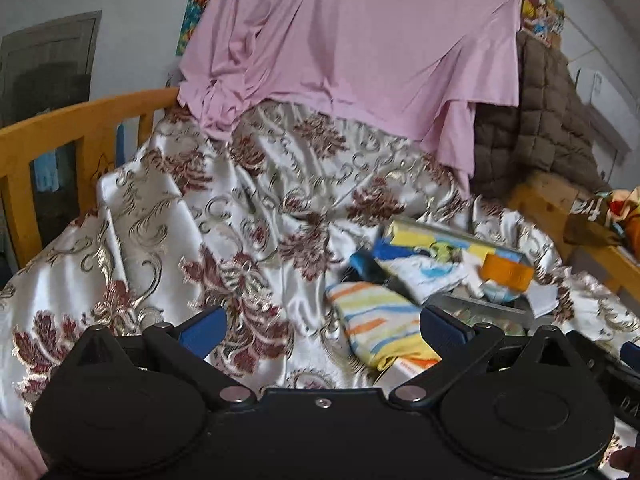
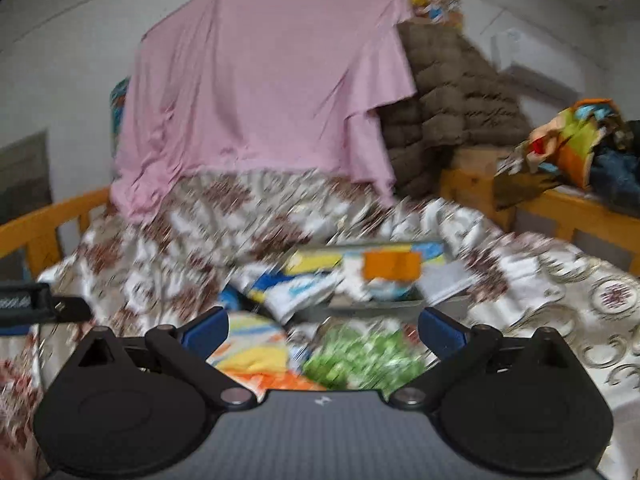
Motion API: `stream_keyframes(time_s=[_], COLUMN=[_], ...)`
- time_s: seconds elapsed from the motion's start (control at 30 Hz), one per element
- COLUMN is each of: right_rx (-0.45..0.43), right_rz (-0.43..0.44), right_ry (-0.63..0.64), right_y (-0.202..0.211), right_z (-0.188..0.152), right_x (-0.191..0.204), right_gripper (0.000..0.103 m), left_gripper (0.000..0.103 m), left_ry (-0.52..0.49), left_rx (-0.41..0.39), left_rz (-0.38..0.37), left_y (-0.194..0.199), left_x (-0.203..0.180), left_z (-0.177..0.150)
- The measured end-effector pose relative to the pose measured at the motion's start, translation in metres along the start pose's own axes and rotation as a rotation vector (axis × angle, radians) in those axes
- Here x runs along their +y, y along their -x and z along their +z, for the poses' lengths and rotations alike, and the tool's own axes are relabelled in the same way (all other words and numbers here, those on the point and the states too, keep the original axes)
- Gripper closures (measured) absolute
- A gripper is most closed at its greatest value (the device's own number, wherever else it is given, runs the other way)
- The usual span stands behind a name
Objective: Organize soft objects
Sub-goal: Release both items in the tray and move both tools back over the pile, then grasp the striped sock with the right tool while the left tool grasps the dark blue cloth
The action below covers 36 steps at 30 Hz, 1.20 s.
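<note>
A pile of small soft cloths lies on a floral satin bedspread (image 1: 168,216). A striped yellow, orange and blue cloth (image 1: 376,320) lies nearest, just ahead of my left gripper (image 1: 324,326), which is open and holds nothing. Behind it sit a white and blue printed cloth (image 1: 424,268) and an orange item (image 1: 507,273) over a grey tray (image 1: 492,306). In the blurred right wrist view my right gripper (image 2: 324,328) is open above the striped cloth (image 2: 252,348) and a green patterned cloth (image 2: 364,356); the orange item (image 2: 392,265) lies beyond.
A pink sheet (image 1: 352,36) hangs over the far end beside a brown quilted blanket (image 1: 536,120). Orange wooden bed rails (image 1: 60,132) stand at left; a wooden ledge (image 2: 568,208) at right carries colourful clothes (image 2: 576,140). The other gripper's edge (image 2: 28,300) shows at left.
</note>
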State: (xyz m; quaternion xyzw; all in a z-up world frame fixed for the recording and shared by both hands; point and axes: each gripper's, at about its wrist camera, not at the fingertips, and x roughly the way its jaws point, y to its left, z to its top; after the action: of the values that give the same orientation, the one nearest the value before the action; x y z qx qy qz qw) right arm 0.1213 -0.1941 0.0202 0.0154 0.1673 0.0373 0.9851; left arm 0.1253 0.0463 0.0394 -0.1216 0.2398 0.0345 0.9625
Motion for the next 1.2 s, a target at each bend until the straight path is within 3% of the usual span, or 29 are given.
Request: stream_keyframes(time_s=[0.3,0.5,1.2], right_rx=[0.116,0.178,0.171], right_rz=[0.025,0.023,0.062], right_ry=[0.010,0.009,0.048], right_y=[-0.013,-0.023,-0.037], right_z=[-0.011,-0.015,-0.013], right_x=[0.007,0.008,0.026], right_gripper=[0.000,0.000,0.000], left_gripper=[0.001,0.001,0.001], left_ry=[0.009,0.005,0.130], left_rx=[0.139,0.182,0.273], left_rz=[0.081,0.119,0.153], left_y=[-0.020,-0.028,-0.043], left_x=[0.006,0.006,0.016], left_z=[-0.009,-0.012,-0.004])
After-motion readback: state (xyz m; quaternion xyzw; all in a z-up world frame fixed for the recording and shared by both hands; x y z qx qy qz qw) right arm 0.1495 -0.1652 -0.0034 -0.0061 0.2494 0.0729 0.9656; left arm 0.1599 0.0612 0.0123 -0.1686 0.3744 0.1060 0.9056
